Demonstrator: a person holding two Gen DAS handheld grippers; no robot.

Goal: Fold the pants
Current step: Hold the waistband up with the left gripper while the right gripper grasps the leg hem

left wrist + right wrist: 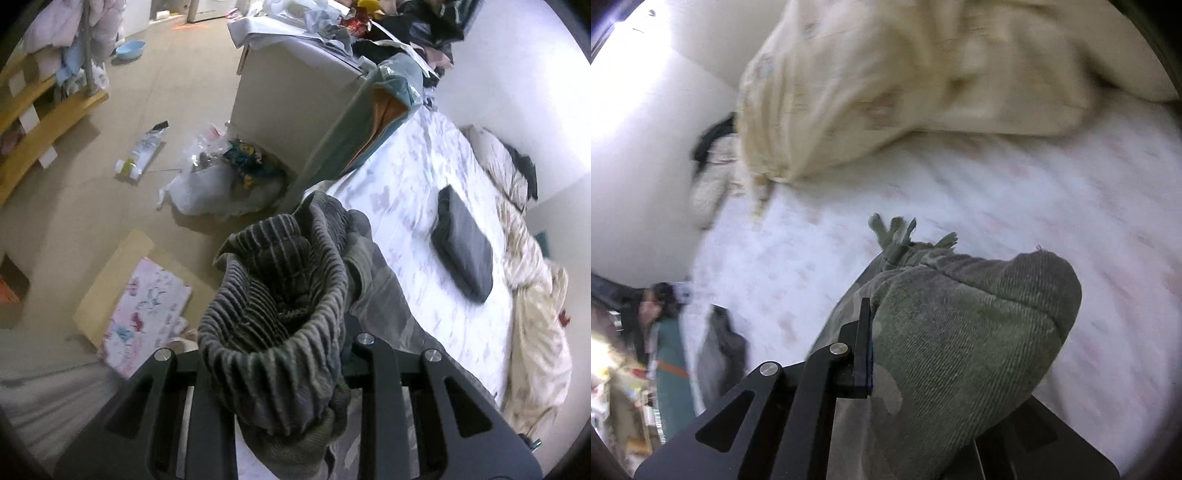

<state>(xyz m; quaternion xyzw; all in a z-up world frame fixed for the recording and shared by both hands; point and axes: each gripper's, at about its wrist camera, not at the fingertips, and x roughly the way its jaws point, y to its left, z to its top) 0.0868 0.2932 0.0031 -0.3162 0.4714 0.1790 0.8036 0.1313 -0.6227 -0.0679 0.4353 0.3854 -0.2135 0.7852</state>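
A bed with a white patterned sheet point(424, 206) fills the right side of the left wrist view, and a tiled floor point(110, 177) with scattered things is on the left. The left gripper point(273, 373) pinches the pants point(280, 295) between its fingers: the ribbed elastic waistband is bunched up and rises in front of the fingers, over the edge of the bed. Beyond the fingers and to their right a folded dark grey garment point(465, 251) lies flat on the sheet, and farther right there is a crumpled cream blanket point(532, 295). To the left of the fingers a plastic bag point(221, 184) sits on the floor beside a white cabinet point(291, 92).

In the right wrist view, which is blurred, the sheet point(1015, 192) is ahead of the fingers and the cream blanket point(886, 74) lies above them. The right gripper point(923, 350) is closed on a thick bunch of the pants point(960, 332); the greenish cloth covers the right finger, and only the left finger point(864, 347) shows, pressed against the cloth. Frayed threads of the cloth stick out just ahead of the fingers
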